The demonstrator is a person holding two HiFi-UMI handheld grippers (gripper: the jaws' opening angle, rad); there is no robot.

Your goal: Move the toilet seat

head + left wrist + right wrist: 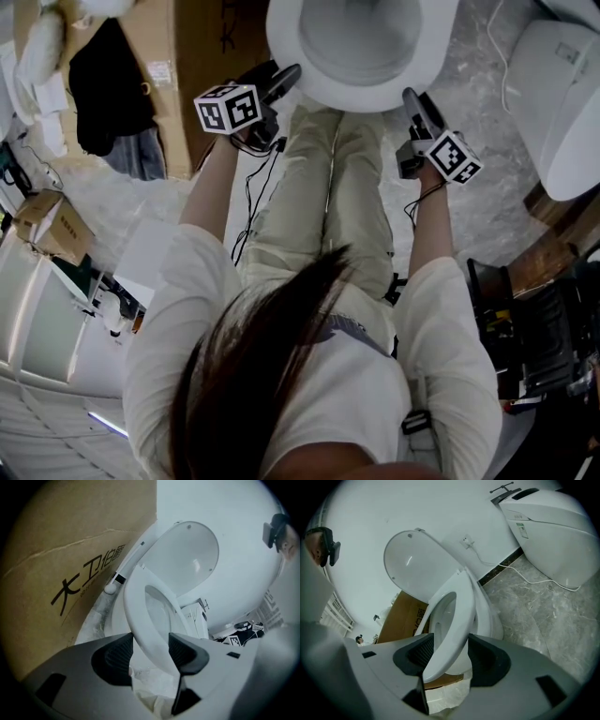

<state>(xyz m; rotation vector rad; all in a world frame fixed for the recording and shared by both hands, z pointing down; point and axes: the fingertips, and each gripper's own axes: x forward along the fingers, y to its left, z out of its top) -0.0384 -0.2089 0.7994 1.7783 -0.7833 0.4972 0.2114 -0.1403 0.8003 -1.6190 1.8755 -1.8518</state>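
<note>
Both grippers tight on the toilet seat

White toilet seat (oval ring) tilted, half-raised

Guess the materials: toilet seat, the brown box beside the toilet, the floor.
Toilet seat: looks like moulded plastic, smooth glossy white, thin rim with soft highlights. Box: cardboard, matte brown, a crease and black print. Floor: probably stone or marble-look tile, grey veining, slight sheen.
</note>
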